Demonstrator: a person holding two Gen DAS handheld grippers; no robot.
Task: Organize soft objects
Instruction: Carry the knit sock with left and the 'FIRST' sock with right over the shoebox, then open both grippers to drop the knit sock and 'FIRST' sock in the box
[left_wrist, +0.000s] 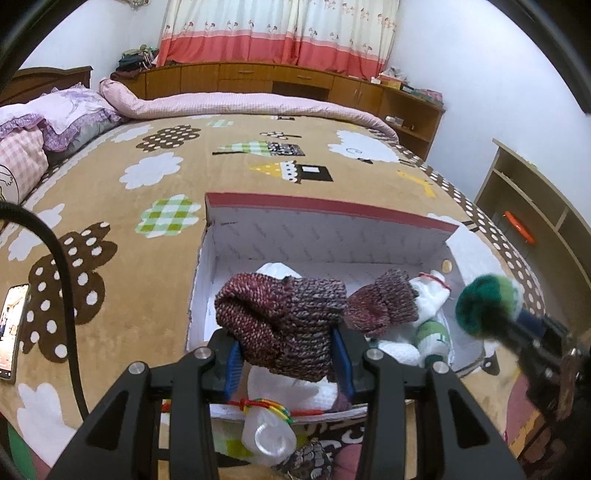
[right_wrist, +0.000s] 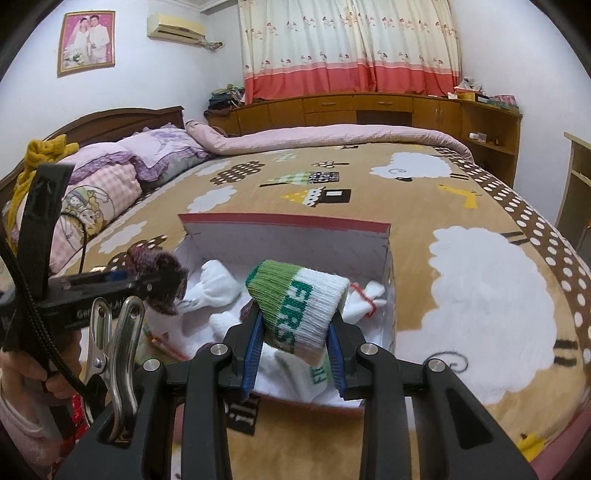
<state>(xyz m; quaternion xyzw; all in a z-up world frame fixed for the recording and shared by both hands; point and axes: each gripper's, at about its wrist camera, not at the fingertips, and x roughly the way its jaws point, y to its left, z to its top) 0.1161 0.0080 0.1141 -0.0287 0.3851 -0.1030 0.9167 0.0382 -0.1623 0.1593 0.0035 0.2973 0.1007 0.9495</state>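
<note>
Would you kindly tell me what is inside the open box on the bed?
Inside the box lie white socks and a maroon knitted item. The held sock hides whatever lies beneath.

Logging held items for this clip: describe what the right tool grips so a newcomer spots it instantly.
On the brown patterned bed sits an open white box with a red rim. Above it, the right tool holds a rolled sock: green and white with green lettering, unlike the maroon knit beside it.

Wide bare bedspread (right_wrist: 480, 280) lies open beyond and right of the box (right_wrist: 288, 225). Its upright far wall blocks the way ahead, white cloths (right_wrist: 218, 291) crowd its floor, and a phone (left_wrist: 13, 328) lies near the bed's left edge.
</note>
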